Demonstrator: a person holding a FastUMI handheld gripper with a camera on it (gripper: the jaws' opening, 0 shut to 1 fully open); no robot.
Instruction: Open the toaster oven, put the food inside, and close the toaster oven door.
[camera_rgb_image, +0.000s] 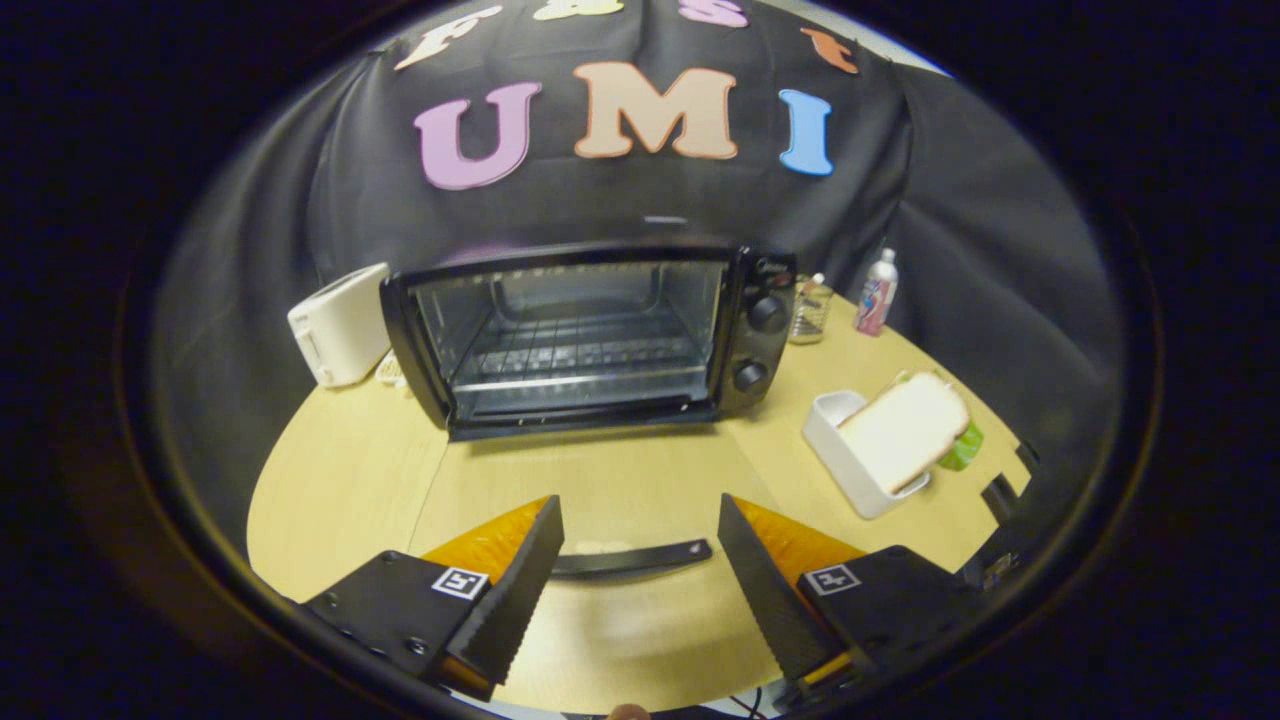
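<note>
While held low over the pale round wooden table (340, 470), positioned with jaws spread wide and pinching nothing: two-finger gripper (638, 502). Between the two fingers (520, 580), touching neither: curved black bar handle (630, 558) of the lowered door. Ahead of the fingertips, at the back of the table against the black cloth wall: black toaster oven (590, 335) with its cavity open. Inside the cavity: bare wire rack (580, 355), nothing resting on it. On the oven's right-hand panel: two round black knobs (766, 313), one above the other. Just left of the oven, close beside its side wall: white slot toaster (340, 325). Right of the oven and a little behind it: small clear glass jar (810, 310), then a white spray bottle with a coloured label (877, 292), standing upright near each other. Well to the right of the fingers, apart from the oven: white rectangular plastic container (850, 460) holding the food. Leaning tilted across the container's rim: slice of pale white bread (905, 430). Partly hidden under the slice's far edge: green item (965, 448), too little visible to identify. Food not yet in the oven.
</note>
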